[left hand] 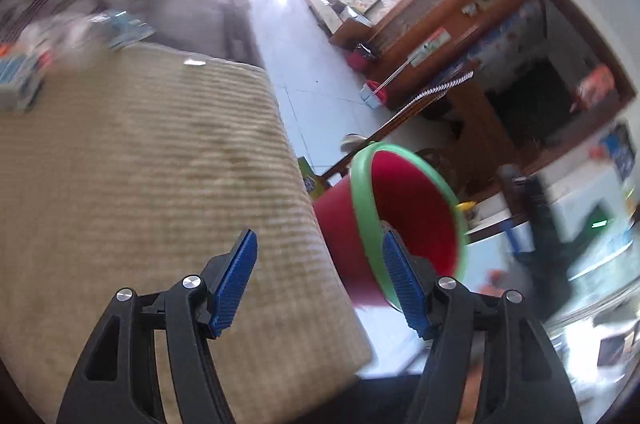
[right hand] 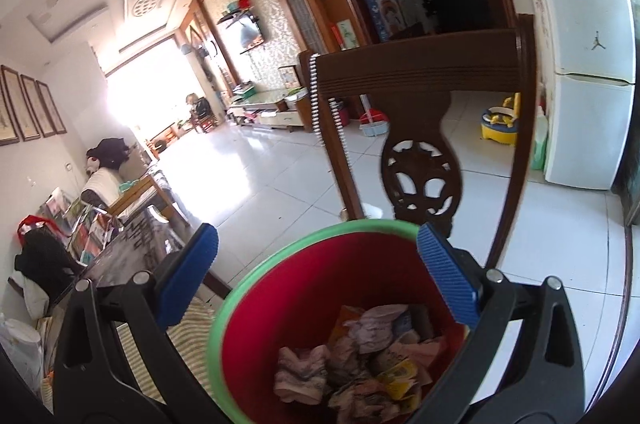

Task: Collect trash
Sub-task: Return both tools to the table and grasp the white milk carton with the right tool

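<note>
A red bin with a green rim (right hand: 280,304) stands beside the table; in the right wrist view it holds several crumpled wrappers and papers (right hand: 360,360). My right gripper (right hand: 320,276) is open and empty, right above the bin's mouth. The same bin (left hand: 408,208) shows in the left wrist view past the table's right edge. My left gripper (left hand: 320,284) is open and empty over the beige woven mat (left hand: 140,184) near that edge. A small white scrap (left hand: 195,62) lies at the mat's far edge.
Blurred boxes and packets (left hand: 24,80) lie at the far left of the table. A dark carved wooden chair (right hand: 420,128) stands just behind the bin. A white fridge (right hand: 584,64) is at right. Tiled floor (right hand: 256,180) stretches beyond.
</note>
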